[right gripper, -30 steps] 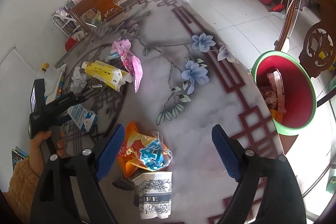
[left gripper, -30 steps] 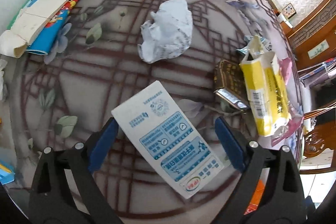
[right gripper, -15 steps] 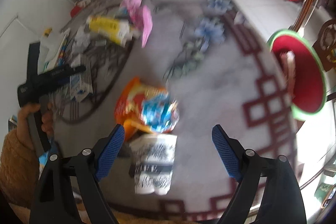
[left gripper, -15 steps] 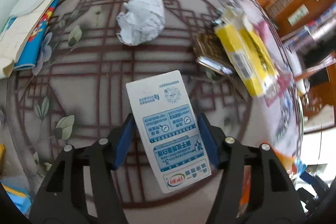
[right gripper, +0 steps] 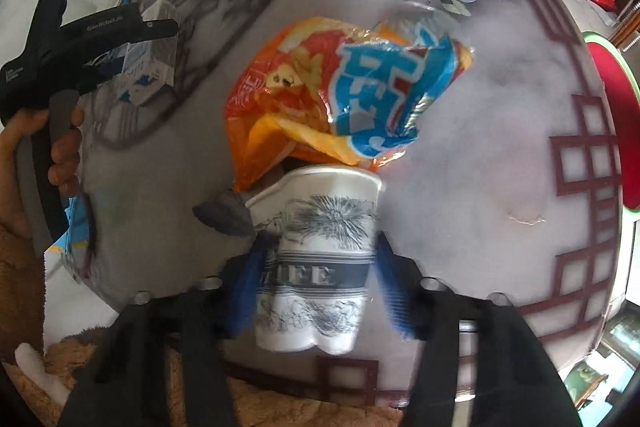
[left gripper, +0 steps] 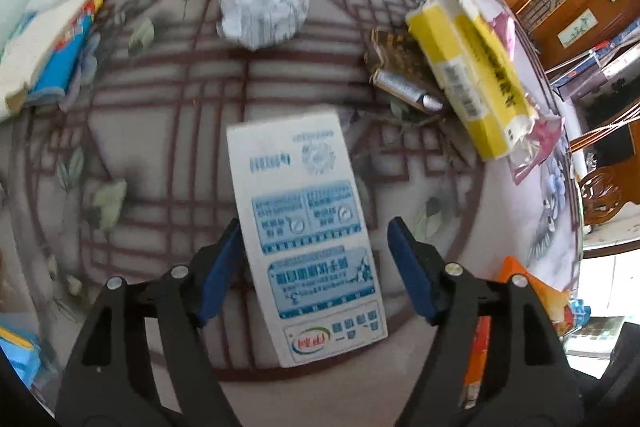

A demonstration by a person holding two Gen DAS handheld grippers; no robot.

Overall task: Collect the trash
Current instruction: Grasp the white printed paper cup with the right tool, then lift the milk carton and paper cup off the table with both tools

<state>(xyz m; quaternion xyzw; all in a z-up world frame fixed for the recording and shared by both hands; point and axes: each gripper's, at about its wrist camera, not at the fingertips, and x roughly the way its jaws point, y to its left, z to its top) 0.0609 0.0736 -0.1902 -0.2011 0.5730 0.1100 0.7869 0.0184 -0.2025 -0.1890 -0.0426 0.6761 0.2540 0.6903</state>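
- Patterned desk holds scattered litter.
- Left tongs, just reopening, straddle the carton unclamped; it could slip.
- Right tongs, just closing on the cup, may crush it.

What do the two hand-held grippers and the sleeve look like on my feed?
Both hand-held grippers, left and right, have black plastic frames with silver rivets and blue ribbed pads. The left one carries small white lettering on its arm and a grey trigger. The sleeve is fuzzy tan fabric.
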